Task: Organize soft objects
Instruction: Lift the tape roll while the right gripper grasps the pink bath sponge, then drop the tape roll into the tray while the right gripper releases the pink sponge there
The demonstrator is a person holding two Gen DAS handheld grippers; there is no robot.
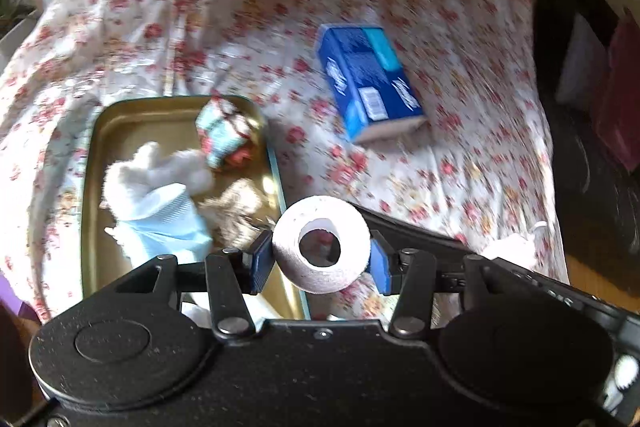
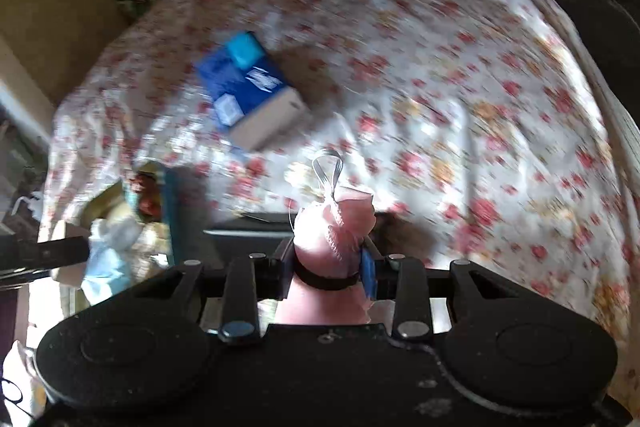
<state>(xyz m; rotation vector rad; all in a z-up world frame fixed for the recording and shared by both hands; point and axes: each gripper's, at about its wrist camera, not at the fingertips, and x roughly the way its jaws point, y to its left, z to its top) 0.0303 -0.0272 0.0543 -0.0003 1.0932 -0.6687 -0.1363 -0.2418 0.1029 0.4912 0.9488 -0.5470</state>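
The left gripper (image 1: 322,261) has its fingers (image 1: 262,261) clamped on a roll of toilet paper (image 1: 322,243), pressing its sides so that the hollow core faces the camera. The roll hangs in the air just beside the near right edge of a gold tray (image 1: 96,187) that lies on a bed covered by a flowered sheet (image 1: 240,7). The right gripper (image 2: 328,267) is closed on a pink soft bundle (image 2: 334,239) that has a black band round it and a thin loop at its top; it is held above the sheet, apart from the tray.

To do this step well, each gripper should probably carry its load over the tray and come down low before opening, so that neither thing bounces out. The roll would sit more steadily if set on a flat end than on its curved side, where it could roll. The grip on the roll need only be firm enough to hold it, since harder pressure would squash it out of shape.

The tray already holds a white fluffy thing (image 1: 156,171), a pale blue folded piece (image 1: 172,227), a patterned bundle (image 1: 228,135) at its far right corner and a beige fuzzy thing (image 1: 240,211) near its right side. The clearest room seems to be along its left and far sides. A blue tissue pack (image 1: 368,83) lies on the sheet, well apart from the tray, not yet gathered.
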